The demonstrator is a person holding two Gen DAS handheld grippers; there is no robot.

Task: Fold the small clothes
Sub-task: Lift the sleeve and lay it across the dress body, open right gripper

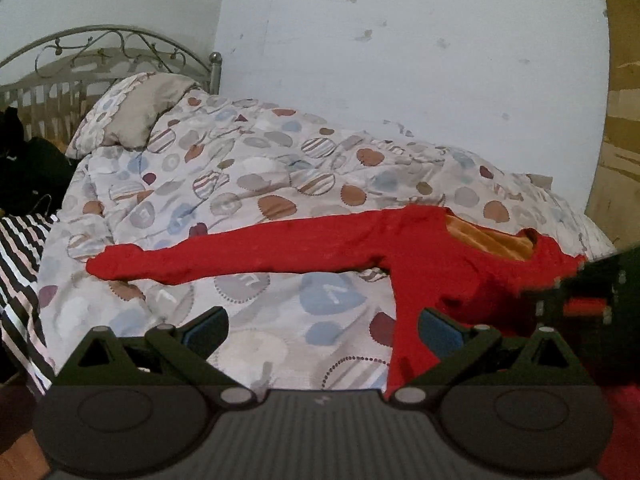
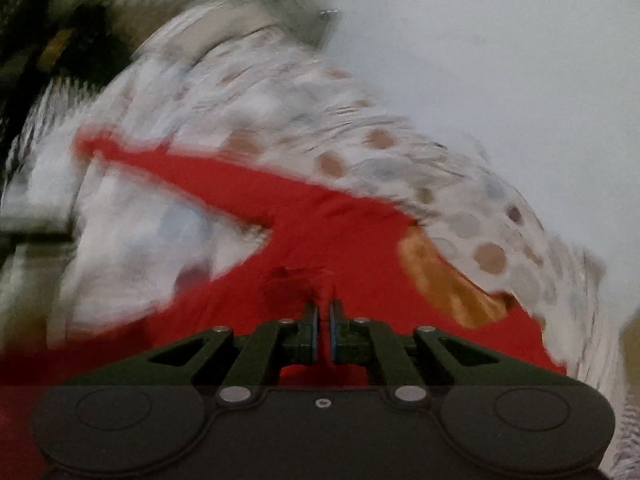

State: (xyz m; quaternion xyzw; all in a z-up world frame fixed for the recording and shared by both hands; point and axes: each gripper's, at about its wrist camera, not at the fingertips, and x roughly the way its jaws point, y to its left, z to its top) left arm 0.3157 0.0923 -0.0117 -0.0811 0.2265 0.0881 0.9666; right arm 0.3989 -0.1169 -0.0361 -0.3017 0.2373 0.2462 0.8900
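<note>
So the red onesie [image 1: 420, 256] is spread out on the dotted duvet [image 1: 240, 184] on the bed, one leg stretched way off to the left and its orange lining showing at the open neck. Left tongs [image 1: 324, 328] are spread wide apart with nothing in them, hovering just over the other leg. Right tongs [image 2: 324, 320] are pinched together over the red fabric, but it's too blurry to say if they've got any of it.
</note>
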